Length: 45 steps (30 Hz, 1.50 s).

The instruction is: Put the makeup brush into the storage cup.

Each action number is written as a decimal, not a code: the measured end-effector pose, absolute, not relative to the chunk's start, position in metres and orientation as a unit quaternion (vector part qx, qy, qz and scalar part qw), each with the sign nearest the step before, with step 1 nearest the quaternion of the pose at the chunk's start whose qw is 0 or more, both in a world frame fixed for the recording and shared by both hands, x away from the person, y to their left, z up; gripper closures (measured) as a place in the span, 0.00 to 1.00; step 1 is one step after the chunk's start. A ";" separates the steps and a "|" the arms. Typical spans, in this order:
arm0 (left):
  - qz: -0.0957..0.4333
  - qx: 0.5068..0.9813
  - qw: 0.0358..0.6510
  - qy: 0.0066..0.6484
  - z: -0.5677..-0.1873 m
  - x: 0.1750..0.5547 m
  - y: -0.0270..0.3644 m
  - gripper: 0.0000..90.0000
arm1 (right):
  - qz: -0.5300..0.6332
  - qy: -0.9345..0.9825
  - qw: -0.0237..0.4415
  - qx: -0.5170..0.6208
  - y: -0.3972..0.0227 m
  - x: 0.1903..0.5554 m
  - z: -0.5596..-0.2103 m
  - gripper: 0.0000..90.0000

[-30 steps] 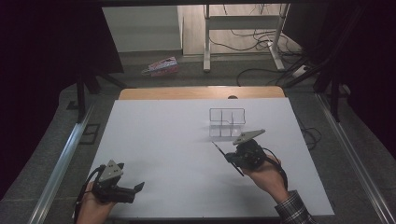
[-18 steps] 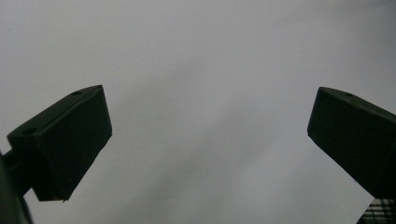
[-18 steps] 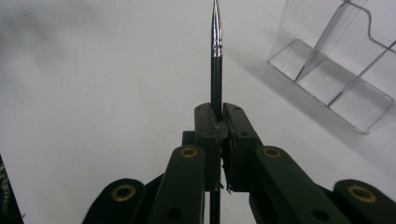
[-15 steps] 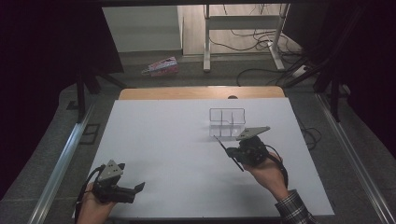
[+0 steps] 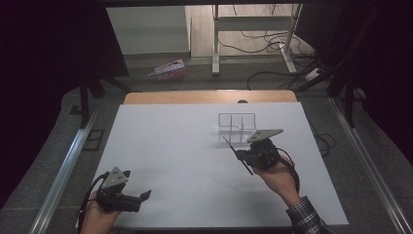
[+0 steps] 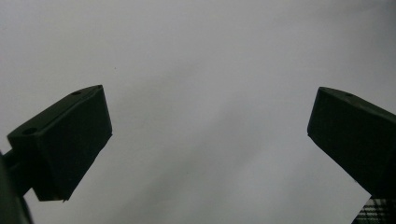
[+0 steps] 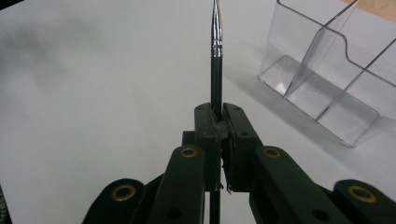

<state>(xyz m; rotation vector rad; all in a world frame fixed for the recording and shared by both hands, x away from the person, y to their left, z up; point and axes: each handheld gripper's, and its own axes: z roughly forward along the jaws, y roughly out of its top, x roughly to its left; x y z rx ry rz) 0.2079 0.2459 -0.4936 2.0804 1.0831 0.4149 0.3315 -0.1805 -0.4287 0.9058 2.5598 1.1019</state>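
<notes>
Right gripper (image 7: 218, 122) pinching thin brush (image 7: 215, 56), tip raised, near clear organizer (image 7: 327, 88). Left gripper (image 6: 208, 140) spread wide over white table (image 5: 170, 146), holding nothing.

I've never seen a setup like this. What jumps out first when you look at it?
Probably the right tongs, clamped shut on a thin black brush with a silver collar, held just above the white table right of its middle. Just beyond them stands a clear plastic organizer with dividers. The left tongs rest at the near left edge, jaws wide open with nothing between them.
</notes>
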 end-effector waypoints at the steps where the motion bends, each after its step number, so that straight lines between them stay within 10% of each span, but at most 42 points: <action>1: 0.162 0.811 0.371 0.422 -0.494 0.208 0.246 0.00 | 0.374 0.868 0.106 0.308 -0.180 0.332 -0.428 0.95; 45: 0.164 0.809 0.375 0.421 -0.493 0.207 0.247 0.00 | 0.440 0.813 0.160 0.347 -0.179 0.371 -0.411 0.95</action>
